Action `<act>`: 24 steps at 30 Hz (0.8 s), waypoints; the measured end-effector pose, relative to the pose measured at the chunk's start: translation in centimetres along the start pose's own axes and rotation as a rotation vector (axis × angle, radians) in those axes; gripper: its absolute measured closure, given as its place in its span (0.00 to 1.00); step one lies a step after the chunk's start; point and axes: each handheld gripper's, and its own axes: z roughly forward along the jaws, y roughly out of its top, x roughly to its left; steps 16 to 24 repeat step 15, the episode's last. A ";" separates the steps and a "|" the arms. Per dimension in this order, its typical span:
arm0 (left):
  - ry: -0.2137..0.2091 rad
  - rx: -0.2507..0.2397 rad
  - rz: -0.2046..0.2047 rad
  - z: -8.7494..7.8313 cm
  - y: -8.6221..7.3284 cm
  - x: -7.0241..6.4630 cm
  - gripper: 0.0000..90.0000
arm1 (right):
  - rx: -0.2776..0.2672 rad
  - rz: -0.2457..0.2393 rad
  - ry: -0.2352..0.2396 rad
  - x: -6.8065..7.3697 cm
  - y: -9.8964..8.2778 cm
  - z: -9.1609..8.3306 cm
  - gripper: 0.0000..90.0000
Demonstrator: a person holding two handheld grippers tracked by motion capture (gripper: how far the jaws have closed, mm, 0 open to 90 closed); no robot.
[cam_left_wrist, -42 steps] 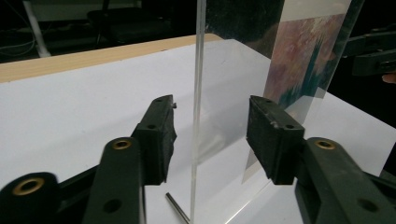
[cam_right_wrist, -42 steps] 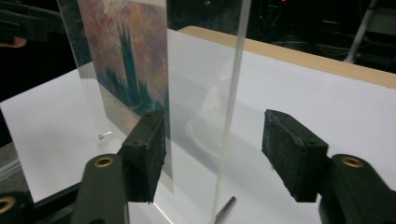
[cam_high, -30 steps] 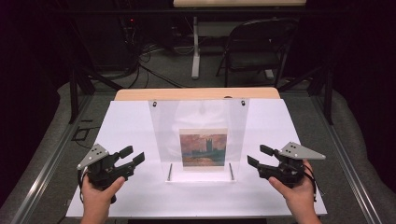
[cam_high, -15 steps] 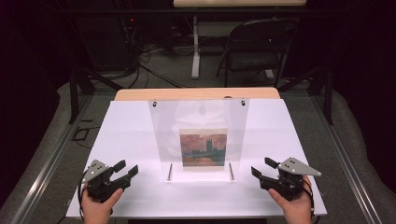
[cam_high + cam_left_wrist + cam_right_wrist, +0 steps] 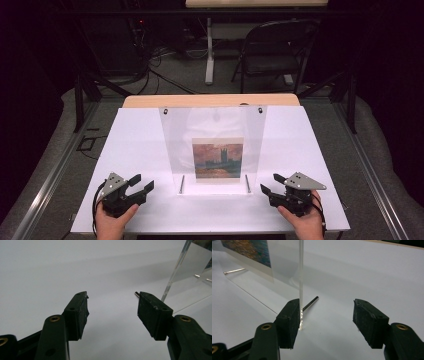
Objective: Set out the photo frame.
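As both hands sank toward the white table (image 5: 140,135), my left gripper (image 5: 141,185) kept its jaws apart and empty, while my right gripper (image 5: 267,189) eased its jaws slightly narrower, nothing clamped; the clear picture stand (image 5: 213,145) stood between them, its edge (image 5: 301,277) beside my right gripper's left jaw, so a two-sided pickup looked close.

Readable text: none on anything in sight.
Picture in the clear stand (image 5: 218,159): a painted scene in orange and blue, with no caption, title or signature that can be made out.
Clear stand (image 5: 212,125): plain acrylic, no label or brand mark.
White table top (image 5: 140,145): blank, no markings.
Grippers: black jaws and grey plates carry no legible lettering or numbers.
Background gear: a small red light glows in the dark behind the table, too far off to read anything beside it.
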 end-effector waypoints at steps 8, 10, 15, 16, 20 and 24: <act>0.002 -0.003 0.001 0.1 0.0 0.0 0.46 | 0.009 0.032 -0.006 -0.5 -0.3 0.0 0.42; 0.002 -0.001 0.000 0.2 0.0 0.0 0.46 | 0.011 0.032 -0.005 -0.5 -0.3 0.0 0.42; 0.000 0.000 -0.001 0.3 0.0 0.0 0.46 | 0.010 0.037 -0.003 -0.6 -0.3 -0.1 0.42; 0.000 0.000 -0.001 0.3 0.0 0.0 0.46 | 0.010 0.037 -0.003 -0.6 -0.3 -0.1 0.42; 0.000 0.000 -0.001 0.3 0.0 0.0 0.46 | 0.010 0.037 -0.003 -0.6 -0.3 -0.1 0.42; 0.000 0.000 -0.001 0.3 0.0 0.0 0.46 | 0.010 0.037 -0.003 -0.6 -0.3 -0.1 0.42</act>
